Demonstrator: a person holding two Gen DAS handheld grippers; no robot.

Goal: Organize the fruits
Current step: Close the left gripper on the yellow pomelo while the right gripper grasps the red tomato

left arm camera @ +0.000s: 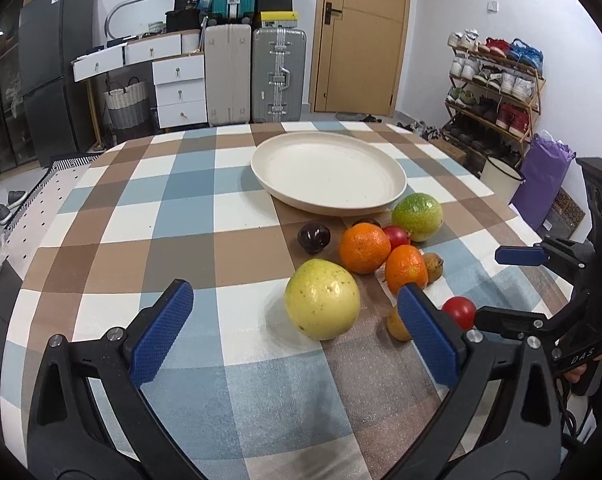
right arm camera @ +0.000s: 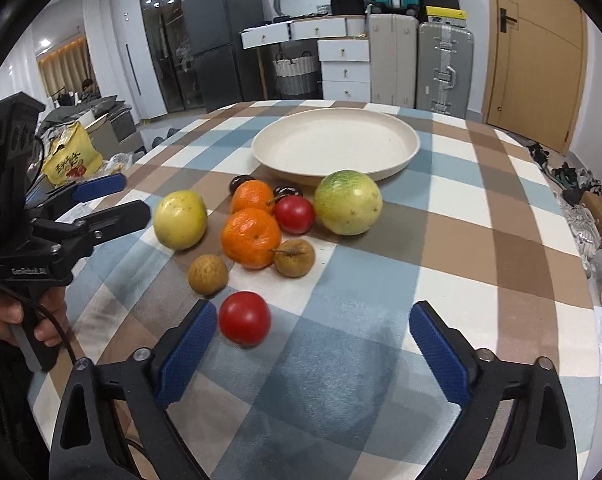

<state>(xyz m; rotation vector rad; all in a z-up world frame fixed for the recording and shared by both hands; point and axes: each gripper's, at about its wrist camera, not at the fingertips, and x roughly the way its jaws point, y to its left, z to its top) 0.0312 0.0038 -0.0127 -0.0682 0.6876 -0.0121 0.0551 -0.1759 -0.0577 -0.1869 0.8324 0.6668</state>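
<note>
One cream plate (right arm camera: 411, 148), two oranges (right arm camera: 251, 237), two yellow-green guavas (right arm camera: 347, 202), two red fruits (right arm camera: 244, 318), two brown longans (right arm camera: 207, 274), two dark plums (left arm camera: 314, 237)

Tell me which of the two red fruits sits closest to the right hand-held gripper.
The lone red fruit just ahead of its left finger; the other red one sits farther back among the oranges.

So I'm looking over the surface (right arm camera: 481, 208) and the plate (right arm camera: 411, 148) is sitting at the far end, with the fruit pile lying just in front of it. Biggest round fruit (right arm camera: 347, 202) is sitting closest to the plate, on the right of the pile; two oranges (right arm camera: 251, 236) are touching in the middle. Nearest me, one small round fruit (right arm camera: 244, 319) is lying apart from the pile.
</note>
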